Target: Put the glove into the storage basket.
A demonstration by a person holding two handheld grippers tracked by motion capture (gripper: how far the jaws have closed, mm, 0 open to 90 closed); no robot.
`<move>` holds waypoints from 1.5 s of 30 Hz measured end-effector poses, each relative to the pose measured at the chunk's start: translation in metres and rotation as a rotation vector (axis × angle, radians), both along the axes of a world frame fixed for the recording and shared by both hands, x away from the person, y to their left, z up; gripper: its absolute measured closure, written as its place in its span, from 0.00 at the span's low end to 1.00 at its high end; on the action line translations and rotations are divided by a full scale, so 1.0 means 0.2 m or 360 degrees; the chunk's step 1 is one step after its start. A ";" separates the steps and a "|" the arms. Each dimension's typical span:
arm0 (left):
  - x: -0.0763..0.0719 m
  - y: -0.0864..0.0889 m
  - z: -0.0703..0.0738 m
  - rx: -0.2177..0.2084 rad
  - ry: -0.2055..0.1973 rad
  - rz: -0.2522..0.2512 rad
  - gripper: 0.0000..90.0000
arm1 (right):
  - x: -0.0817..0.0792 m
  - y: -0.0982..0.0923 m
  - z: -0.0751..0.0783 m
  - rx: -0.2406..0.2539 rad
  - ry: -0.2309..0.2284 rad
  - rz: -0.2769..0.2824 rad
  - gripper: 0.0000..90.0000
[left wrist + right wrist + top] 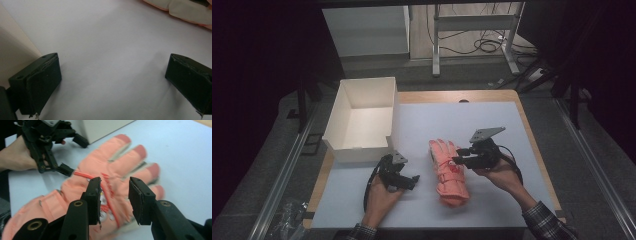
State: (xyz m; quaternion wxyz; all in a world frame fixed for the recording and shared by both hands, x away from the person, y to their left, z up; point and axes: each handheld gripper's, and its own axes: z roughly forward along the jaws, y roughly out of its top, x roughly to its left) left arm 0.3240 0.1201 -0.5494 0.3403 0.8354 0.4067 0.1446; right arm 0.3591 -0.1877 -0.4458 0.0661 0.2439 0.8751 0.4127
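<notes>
Glove, salmon pink, lies flat near the middle of the white mat, fingers pointing far. Right gripper reaches level over its back from the right, jaws partly apart, gripping nothing. Left gripper rests low to the left, jaws wide apart over bare mat, just near the white box. Open mat lies far and right.

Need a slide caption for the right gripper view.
Right gripper, jaws apart, poised over the orange glove on the white table.
</notes>
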 end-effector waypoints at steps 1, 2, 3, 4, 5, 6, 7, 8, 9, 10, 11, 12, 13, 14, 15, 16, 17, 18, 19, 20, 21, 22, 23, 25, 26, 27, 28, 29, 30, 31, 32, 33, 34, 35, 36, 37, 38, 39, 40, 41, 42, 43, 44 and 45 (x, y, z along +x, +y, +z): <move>0.00 0.00 0.00 0.0000 0.0000 0.0000 0.01 | 0.00 -0.02 0.00 -0.0001 -0.0006 -0.0019 0.69; 0.00 0.00 0.00 0.0000 0.0000 0.0000 0.01 | 0.00 -0.04 0.00 0.0001 -0.0008 -0.0034 0.69; 0.00 0.00 0.00 0.0000 -0.0001 -0.0001 0.01 | 0.00 -0.06 -0.01 0.0004 -0.0003 -0.0046 0.69; 0.00 0.00 0.00 0.0004 -0.0002 -0.0003 0.01 | 0.00 -0.08 -0.02 0.0004 0.0003 -0.0062 0.69; 0.00 0.00 0.00 0.0004 -0.0002 -0.0004 0.01 | -0.01 -0.10 -0.03 -0.0001 0.0003 -0.0075 0.69; 0.00 0.00 0.00 0.0000 0.0000 0.0000 0.01 | -0.01 -0.12 -0.04 -0.0003 0.0004 -0.0084 0.70; 0.00 0.00 0.00 0.0001 0.0000 -0.0001 0.01 | -0.02 -0.14 -0.06 -0.0007 0.0009 -0.0094 0.71; 0.00 0.00 0.00 -0.0002 0.0000 0.0000 0.01 | -0.02 -0.16 -0.07 -0.0004 0.0022 -0.0103 0.73; 0.00 0.00 0.00 -0.0004 -0.0002 -0.0002 0.01 | -0.03 -0.18 -0.09 -0.0001 0.0034 -0.0113 0.75; 0.00 0.00 0.00 -0.0004 -0.0007 -0.0006 0.02 | -0.03 -0.19 -0.11 0.0001 0.0040 -0.0115 0.78; -0.01 0.00 0.00 -0.0015 -0.0014 -0.0005 0.02 | -0.04 -0.21 -0.13 0.0003 0.0050 -0.0118 0.79; -0.01 0.00 0.01 -0.0016 -0.0012 -0.0014 0.04 | -0.05 -0.22 -0.15 0.0006 0.0063 -0.0120 0.81; -0.02 0.01 0.01 -0.0015 -0.0002 -0.0006 0.05 | -0.07 -0.23 -0.18 0.0011 0.0086 -0.0117 0.83; -0.02 0.01 0.01 -0.0005 0.0002 -0.0015 0.05 | -0.08 -0.24 -0.20 0.0012 0.0103 -0.0114 0.85; -0.03 0.02 0.01 0.0002 0.0005 -0.0019 0.05 | -0.09 -0.25 -0.22 0.0012 0.0108 -0.0107 0.86; -0.04 0.02 0.02 0.0010 0.0012 -0.0009 0.05 | -0.10 -0.25 -0.24 0.0013 0.0120 -0.0101 0.87; -0.05 0.03 0.02 0.0011 0.0014 0.0005 0.05 | -0.12 -0.26 -0.26 0.0018 0.0129 -0.0090 0.87; -0.06 0.04 0.03 0.0014 0.0018 0.0007 0.05 | -0.13 -0.26 -0.27 0.0022 0.0141 -0.0082 0.88; -0.07 0.05 0.04 0.0020 0.0020 0.0010 0.05 | -0.14 -0.26 -0.29 0.0025 0.0148 -0.0070 0.89; -0.08 0.07 0.04 0.0026 0.0015 0.0016 0.05 | -0.15 -0.25 -0.31 0.0024 0.0154 -0.0058 0.89; -0.09 0.08 0.04 0.0025 0.0013 0.0028 0.05 | -0.17 -0.25 -0.32 0.0018 0.0161 -0.0044 0.89; -0.10 0.10 0.04 0.0019 0.0020 0.0038 0.05 | -0.18 -0.24 -0.33 0.0009 0.0159 -0.0033 0.89; -0.11 0.11 0.04 0.0018 0.0027 0.0042 0.05 | -0.19 -0.23 -0.34 0.0007 0.0157 -0.0018 0.89; -0.13 0.14 0.02 0.0033 0.0038 0.0055 0.05 | -0.21 -0.22 -0.36 0.0005 0.0157 0.0003 0.89; -0.14 0.15 0.02 0.0035 0.0043 0.0059 0.04 | -0.22 -0.20 -0.36 -0.0003 0.0158 0.0011 0.89; -0.14 0.16 0.01 0.0002 0.0047 0.0064 0.04 | -0.22 -0.19 -0.37 -0.0010 0.0153 0.0014 0.89; -0.15 0.17 0.01 -0.0006 0.0035 0.0063 0.05 | -0.22 -0.19 -0.37 -0.0005 0.0155 0.0016 0.89; -0.15 0.17 0.01 -0.0004 0.0032 0.0066 0.05 | -0.22 -0.18 -0.37 0.0008 0.0165 0.0021 0.89; -0.16 0.18 0.00 -0.0005 0.0025 0.0056 0.04 | -0.22 -0.18 -0.37 0.0017 0.0174 0.0025 0.89; -0.16 0.18 0.00 -0.0017 0.0015 0.0052 0.03 | -0.22 -0.17 -0.38 0.0019 0.0177 0.0025 0.89; -0.16 0.18 -0.01 -0.0026 0.0007 0.0049 0.03 | -0.22 -0.17 -0.38 0.0024 0.0182 0.0027 0.89; -0.16 0.19 -0.01 -0.0028 0.0008 0.0047 0.03 | -0.22 -0.16 -0.38 0.0030 0.0189 0.0029 0.89; -0.16 0.19 -0.01 -0.0026 0.0007 0.0043 0.03 | -0.22 -0.15 -0.39 0.0038 0.0194 0.0032 0.89; -0.16 0.19 -0.01 -0.0024 0.0009 0.0040 0.03 | -0.22 -0.14 -0.39 0.0043 0.0196 0.0037 0.89; -0.17 0.19 -0.01 -0.0025 0.0010 0.0042 0.03 | -0.22 -0.14 -0.39 0.0047 0.0202 0.0038 0.88; -0.17 0.19 -0.01 -0.0025 0.0010 0.0040 0.03 | -0.22 -0.13 -0.39 0.0049 0.0203 0.0039 0.88; -0.17 0.20 -0.01 -0.0029 0.0009 0.0037 0.03 | -0.22 -0.12 -0.40 0.0051 0.0202 0.0043 0.88; -0.17 0.20 -0.01 -0.0023 0.0012 0.0029 0.03 | -0.22 -0.11 -0.40 0.0052 0.0204 0.0041 0.87; -0.17 0.21 -0.01 -0.0024 0.0012 0.0025 0.03 | -0.21 -0.09 -0.40 0.0054 0.0204 0.0043 0.87; -0.17 0.21 -0.01 -0.0018 0.0013 0.0014 0.03 | -0.21 -0.08 -0.40 0.0053 0.0200 0.0047 0.87; -0.17 0.22 -0.01 -0.0017 0.0013 0.0010 0.03 | -0.21 -0.07 -0.40 0.0054 0.0203 0.0045 0.87; -0.17 0.22 -0.01 -0.0017 0.0013 0.0008 0.03 | -0.21 -0.06 -0.40 0.0057 0.0199 0.0049 0.87; -0.17 0.22 -0.01 -0.0017 0.0012 0.0003 0.03 | -0.21 -0.04 -0.41 0.0060 0.0197 0.0048 0.87; -0.17 0.22 -0.01 -0.0020 0.0011 0.0001 0.03 | -0.20 -0.03 -0.41 0.0059 0.0196 0.0042 0.87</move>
